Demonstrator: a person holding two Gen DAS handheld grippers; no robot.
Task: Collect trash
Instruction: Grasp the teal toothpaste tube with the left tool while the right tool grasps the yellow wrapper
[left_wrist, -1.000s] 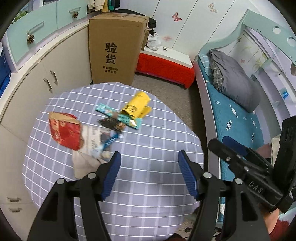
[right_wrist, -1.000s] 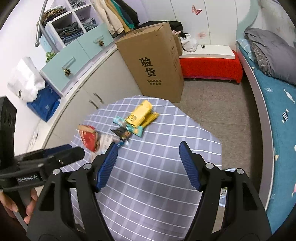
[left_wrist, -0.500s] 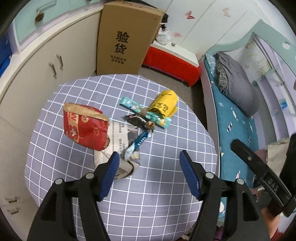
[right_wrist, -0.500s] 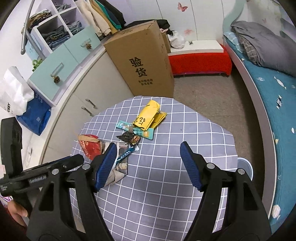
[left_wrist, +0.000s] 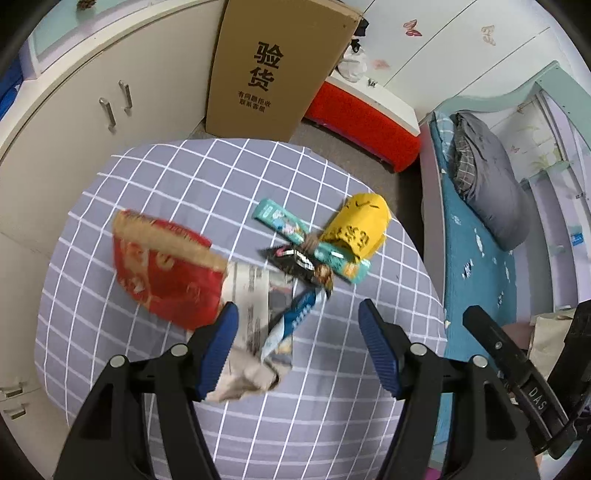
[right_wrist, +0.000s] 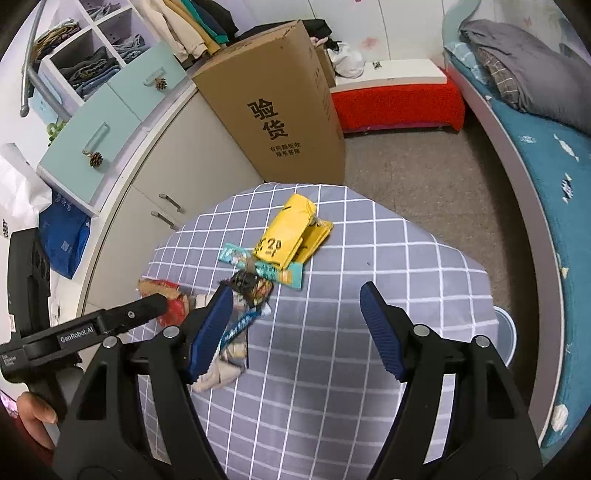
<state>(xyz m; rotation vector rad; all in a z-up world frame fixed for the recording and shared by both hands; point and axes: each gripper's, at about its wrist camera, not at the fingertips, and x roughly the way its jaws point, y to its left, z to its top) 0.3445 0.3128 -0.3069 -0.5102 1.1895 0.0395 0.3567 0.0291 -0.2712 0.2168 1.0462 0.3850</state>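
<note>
Trash lies on a round table with a grey checked cloth (left_wrist: 155, 192): a red snack bag (left_wrist: 162, 273), crumpled newspaper (left_wrist: 251, 295), a blue wrapper (left_wrist: 295, 317), a black wrapper (left_wrist: 299, 262), a teal wrapper (left_wrist: 280, 221) and a yellow packet (left_wrist: 356, 229). My left gripper (left_wrist: 297, 347) is open and empty, above the newspaper and blue wrapper. My right gripper (right_wrist: 295, 328) is open and empty above the table (right_wrist: 369, 258); the yellow packet (right_wrist: 288, 229) and teal wrapper (right_wrist: 236, 254) lie ahead of it. The left gripper's body (right_wrist: 92, 328) shows at its left.
A tall cardboard box (left_wrist: 273, 70) stands behind the table beside white cupboards (left_wrist: 92, 96). A red bench (left_wrist: 362, 114) sits farther back. A bed with a teal sheet (left_wrist: 476, 251) runs along the right. A pale blue bin (right_wrist: 504, 336) stands on the floor by the table's right edge.
Both grippers have moved forward and lower toward the trash pile, which now looks larger. Both stay open and empty. The trash has not moved.
</note>
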